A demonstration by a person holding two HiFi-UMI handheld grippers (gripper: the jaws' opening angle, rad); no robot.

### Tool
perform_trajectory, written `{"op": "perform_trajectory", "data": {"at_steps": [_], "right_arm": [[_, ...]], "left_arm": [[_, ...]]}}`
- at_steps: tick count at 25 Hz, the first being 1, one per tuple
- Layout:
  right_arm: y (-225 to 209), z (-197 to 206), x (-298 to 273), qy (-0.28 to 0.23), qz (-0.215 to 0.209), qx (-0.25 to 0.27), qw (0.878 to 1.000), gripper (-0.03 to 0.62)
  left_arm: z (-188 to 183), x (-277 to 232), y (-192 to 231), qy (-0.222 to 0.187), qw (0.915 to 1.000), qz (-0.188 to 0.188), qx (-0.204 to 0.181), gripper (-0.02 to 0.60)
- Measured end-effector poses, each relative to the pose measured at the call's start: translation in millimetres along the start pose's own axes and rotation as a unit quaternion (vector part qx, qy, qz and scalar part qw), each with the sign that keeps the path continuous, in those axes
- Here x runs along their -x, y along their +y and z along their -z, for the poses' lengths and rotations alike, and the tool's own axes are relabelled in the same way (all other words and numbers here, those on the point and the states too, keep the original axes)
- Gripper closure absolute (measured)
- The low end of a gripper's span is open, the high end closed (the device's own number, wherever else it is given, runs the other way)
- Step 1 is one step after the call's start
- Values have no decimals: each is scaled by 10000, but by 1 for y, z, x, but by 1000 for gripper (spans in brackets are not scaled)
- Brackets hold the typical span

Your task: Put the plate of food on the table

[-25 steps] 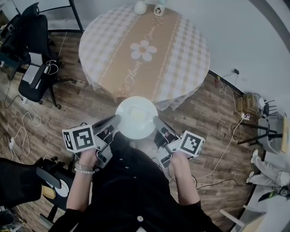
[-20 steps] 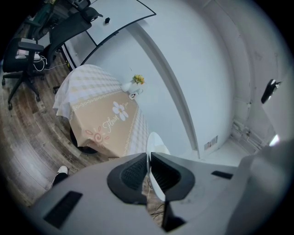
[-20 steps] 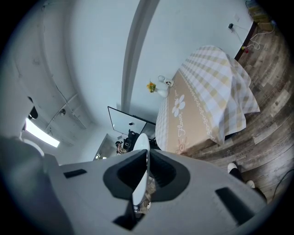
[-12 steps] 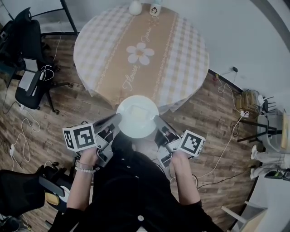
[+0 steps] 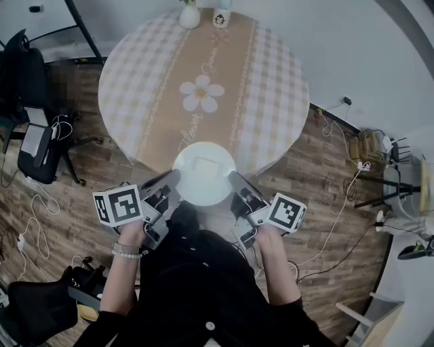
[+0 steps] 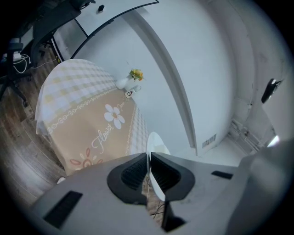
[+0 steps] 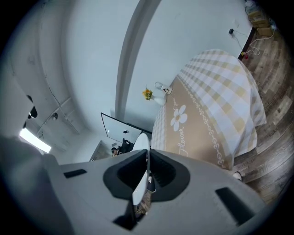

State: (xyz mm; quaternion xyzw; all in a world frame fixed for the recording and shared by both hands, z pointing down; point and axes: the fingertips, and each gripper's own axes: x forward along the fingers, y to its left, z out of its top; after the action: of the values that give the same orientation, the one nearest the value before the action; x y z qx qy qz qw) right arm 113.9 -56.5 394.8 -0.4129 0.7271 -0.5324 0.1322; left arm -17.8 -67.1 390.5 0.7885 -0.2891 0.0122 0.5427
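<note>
Your left tool (image 5: 174, 179) and right tool (image 5: 232, 179) each grip one side of the white plate (image 5: 203, 175), jaws drawn narrow onto its rim. You hold it in the air in front of your chest. From the head view it overlaps the near edge of the round table (image 5: 271, 81), though that view does not show whether it touches the cloth (image 5: 129, 74).

The head view alone shows the table whole, with its checked cloth and a beige runner (image 5: 203, 74) printed with a white daisy. It also shows the plate's round top face. The left gripper view and right gripper view show the plate (image 6: 155, 140) edge-on, a thin white sliver clamped between dark pads (image 6: 133, 173), with the table lying beyond.

The plate looks plain and glossy. The food (image 5: 203, 167) on it is a pale, squarish patch, too faint to name, and neither gripper view shows it.

At the table's far side stands a small white vase (image 5: 189, 16), cut off by the frame's top edge in the head view. Only the gripper views show its yellow flowers (image 6: 136, 73)
</note>
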Motion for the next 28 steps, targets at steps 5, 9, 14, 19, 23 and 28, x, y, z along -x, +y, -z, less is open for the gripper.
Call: {"op": "perform_trajectory", "data": {"at_steps": [5,9,14,19,23,28], "right_arm": [[3,-21,-29,-103,64,-69,9999,586],[7,-30,-47,-164,95,-45,9998,586],[6,1,-39,-294,147,61,9994,586],[2,7,-42,-390,291,-50,9988,586],[2,-2,-56,-381,304,-68,9988,586],[0,-6,-59,-419,370,-33,9984,586]], "left_arm": [[-36,-12,8,99,9999,40,-37,561],[-56,-16,16,147,9998,105,-51,561],[-38,3,27,55,9995,309,-100,561],[-40,5,33,122,9991,389,-130,561],[-54,-1,40,150,9993,321,-141,561],[-58,-5,44,186,9992,360,-34,561]]}}
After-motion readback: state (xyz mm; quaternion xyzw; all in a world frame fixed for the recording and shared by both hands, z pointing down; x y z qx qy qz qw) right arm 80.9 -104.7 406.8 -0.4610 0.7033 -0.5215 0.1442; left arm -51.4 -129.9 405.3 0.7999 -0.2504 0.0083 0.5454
